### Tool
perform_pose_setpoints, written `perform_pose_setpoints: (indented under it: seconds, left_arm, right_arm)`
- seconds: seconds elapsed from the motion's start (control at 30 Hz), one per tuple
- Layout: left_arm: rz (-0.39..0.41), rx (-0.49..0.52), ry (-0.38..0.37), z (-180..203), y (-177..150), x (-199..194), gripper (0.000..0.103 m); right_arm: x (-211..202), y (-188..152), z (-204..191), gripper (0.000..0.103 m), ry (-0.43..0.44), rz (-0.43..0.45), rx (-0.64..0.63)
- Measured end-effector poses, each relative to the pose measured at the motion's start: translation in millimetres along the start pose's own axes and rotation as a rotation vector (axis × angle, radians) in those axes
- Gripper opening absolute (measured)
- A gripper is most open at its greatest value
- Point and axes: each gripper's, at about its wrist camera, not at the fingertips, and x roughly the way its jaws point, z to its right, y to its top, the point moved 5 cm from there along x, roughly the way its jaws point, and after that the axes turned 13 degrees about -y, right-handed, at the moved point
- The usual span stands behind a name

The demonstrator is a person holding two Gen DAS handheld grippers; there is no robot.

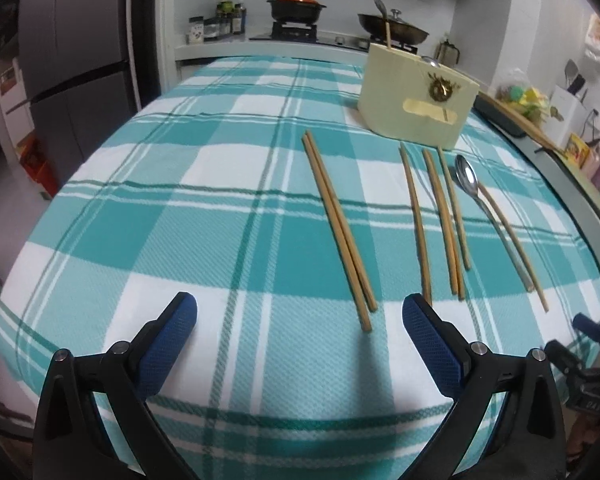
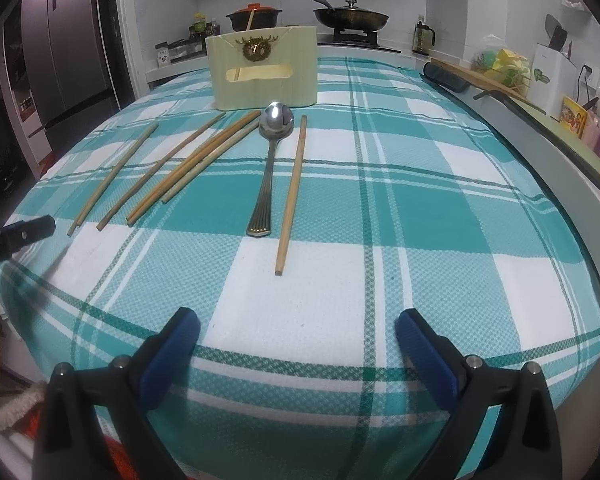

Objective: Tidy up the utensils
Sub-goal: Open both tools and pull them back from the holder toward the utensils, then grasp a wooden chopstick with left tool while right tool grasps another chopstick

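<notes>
Risk: the thin wooden chopsticks point(image 2: 180, 168) lie flat and close together on the teal-and-white checked cloth of the desk point(image 2: 420, 220). A pinch on one would probably drag its neighbour or bunch the cloth.
Risk, spoon: the polished steel spoon point(image 2: 270, 168) lies just beside a lone chopstick point(image 2: 292, 192). Its smooth handle may slip or tilt between the blue pads.
Risk, holder: the cream ribbed utensil holder with a brass emblem point(image 2: 264, 76) stands at the far end of the desk, and a stick already pokes out of its top. A long chopstick brought in at a slant could catch the rim or tip the holder.
Left gripper point(image 1: 300, 312): low at the near edge of the desk, pointing forward, fingers spread wide and holding nothing. A touching pair of chopsticks point(image 1: 340, 228) ends just ahead of the gap.
Right gripper point(image 2: 298, 326): same low, level pose at the near edge, fingers wide apart and empty, facing the spoon and the lone chopstick.
Task things: all loose utensils lie on the cloth between the grippers and the holder.
</notes>
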Motion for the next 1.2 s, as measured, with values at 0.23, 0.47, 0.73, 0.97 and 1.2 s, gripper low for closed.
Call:
perform_pose_setpoints:
  seconds: [0.23,0.47,0.73,0.97,1.2]
  left_arm:
    - [-0.041,0.022,0.106,-14.9,37.8,33.1,0.102]
    - [-0.116,0.125,0.199,-13.8,30.5,61.5,0.103]
    - [-0.152,0.054,0.138,-21.5,33.5,72.4,0.103]
    - [-0.160,-0.004,0.124,-32.3,43.0,82.4,0.103]
    - [-0.149,0.026,0.093,-26.2,49.4,81.7,0.074]
  right_arm:
    - [3.3,1.1,-2.2,0.102,0.018,-0.002,0.007]
    - [1.5,-0.8,-1.5,0.102,0.026,0.001,0.008]
    - [1.4,-0.8,-1.1,0.102,0.025,0.001,0.003]
    - [-1.9,5.1,4.8,0.101,0.030,0.006,0.024]
    - [7.5,66.8,20.5,0.091,0.063,0.015,0.023]
